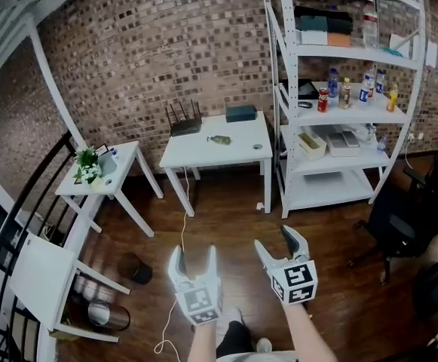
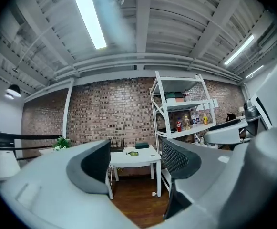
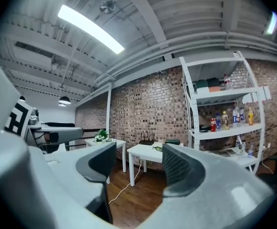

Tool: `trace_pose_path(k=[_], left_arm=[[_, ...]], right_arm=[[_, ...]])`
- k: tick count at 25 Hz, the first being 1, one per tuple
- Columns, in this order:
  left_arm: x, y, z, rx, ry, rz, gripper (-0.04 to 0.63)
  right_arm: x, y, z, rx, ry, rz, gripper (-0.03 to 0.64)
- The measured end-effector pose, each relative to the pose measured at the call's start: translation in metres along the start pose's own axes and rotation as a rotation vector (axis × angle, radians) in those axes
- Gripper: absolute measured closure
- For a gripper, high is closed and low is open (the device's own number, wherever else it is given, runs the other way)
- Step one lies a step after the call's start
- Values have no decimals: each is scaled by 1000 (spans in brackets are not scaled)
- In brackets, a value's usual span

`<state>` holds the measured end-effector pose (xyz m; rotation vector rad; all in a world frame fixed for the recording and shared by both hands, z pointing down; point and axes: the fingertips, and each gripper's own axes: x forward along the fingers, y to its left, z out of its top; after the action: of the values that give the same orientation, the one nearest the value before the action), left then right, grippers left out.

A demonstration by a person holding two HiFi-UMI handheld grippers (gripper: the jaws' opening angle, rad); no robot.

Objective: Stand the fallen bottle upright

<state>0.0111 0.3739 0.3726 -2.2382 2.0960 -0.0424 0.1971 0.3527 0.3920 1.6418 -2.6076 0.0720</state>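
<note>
A small green bottle (image 1: 219,139) lies on its side on the white table (image 1: 203,154) against the brick wall, far ahead of both grippers. It also shows as a green speck in the left gripper view, bottle (image 2: 134,153), and is half hidden behind a jaw in the right gripper view, bottle (image 3: 158,148). My left gripper (image 1: 194,256) and right gripper (image 1: 276,241) are held level over the wooden floor, side by side. Both stand open with nothing between their jaws.
A black router (image 1: 184,119) and a dark box (image 1: 240,112) sit at the table's back. A white shelf unit (image 1: 347,89) with bottles and cans stands to the right. A smaller side table (image 1: 105,178) with a plant is left. A black chair (image 1: 411,225) is at right, a cable (image 1: 182,232) on the floor.
</note>
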Motion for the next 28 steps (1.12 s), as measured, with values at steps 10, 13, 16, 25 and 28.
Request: trace_pose_path(k=[10, 13, 16, 25, 28], left_arm=[[170, 37, -9, -2, -32, -57, 253], [228, 46, -11, -10, -42, -91, 261], [278, 64, -12, -62, -54, -117, 264], [409, 90, -24, -47, -13, -104, 284], [460, 100, -35, -37, -14, -74, 285]], right_arm=[[173, -1, 39, -64, -75, 122, 341], [234, -8, 42, -79, -72, 139, 344], [287, -12, 41, -98, -35, 156, 359], [415, -77, 54, -107, -16, 120, 390], [466, -95, 49, -112, -29, 147, 390]])
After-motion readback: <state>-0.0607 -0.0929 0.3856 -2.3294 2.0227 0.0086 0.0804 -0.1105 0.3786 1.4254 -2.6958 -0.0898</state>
